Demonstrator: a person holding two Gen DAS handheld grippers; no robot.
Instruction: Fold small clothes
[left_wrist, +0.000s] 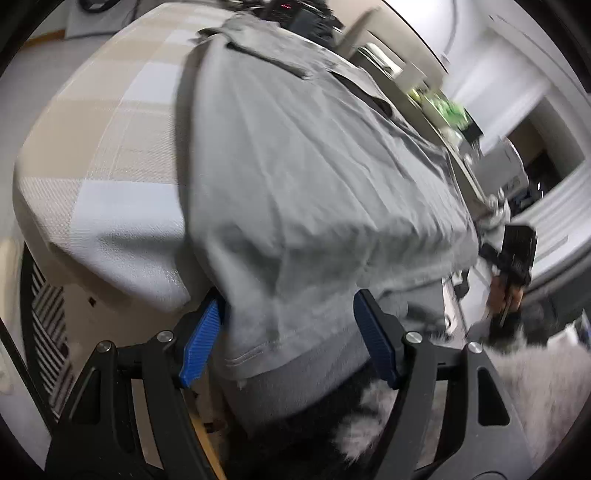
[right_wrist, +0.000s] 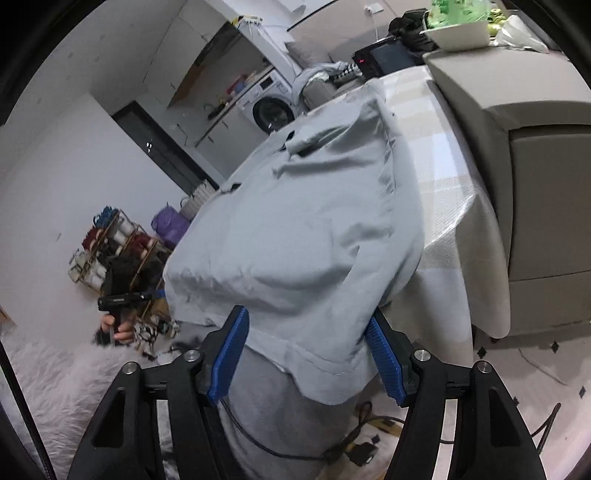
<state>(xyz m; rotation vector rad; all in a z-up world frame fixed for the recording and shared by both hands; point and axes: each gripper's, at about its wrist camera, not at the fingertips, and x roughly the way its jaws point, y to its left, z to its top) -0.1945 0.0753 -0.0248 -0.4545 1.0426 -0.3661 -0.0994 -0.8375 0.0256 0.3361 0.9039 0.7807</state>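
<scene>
A grey polo shirt (left_wrist: 314, 192) lies spread on the checked table cloth (left_wrist: 110, 155), collar at the far end, its hem hanging over the near table edge. My left gripper (left_wrist: 288, 332) is open with the hem's corner hanging between its blue fingers (left_wrist: 199, 339). In the right wrist view the same shirt (right_wrist: 295, 229) drapes over the table edge, and my right gripper (right_wrist: 306, 354) is open around the hanging hem. The right gripper also shows in the left wrist view (left_wrist: 513, 266), and the left gripper in the right wrist view (right_wrist: 118, 299).
A grey sofa (right_wrist: 517, 155) stands right of the table. A black device (right_wrist: 384, 57) and dark clutter sit at the table's far end. A white fluffy rug (right_wrist: 55, 376), cables (right_wrist: 362, 435) and a shelf of yarn spools (right_wrist: 110, 243) are on the floor.
</scene>
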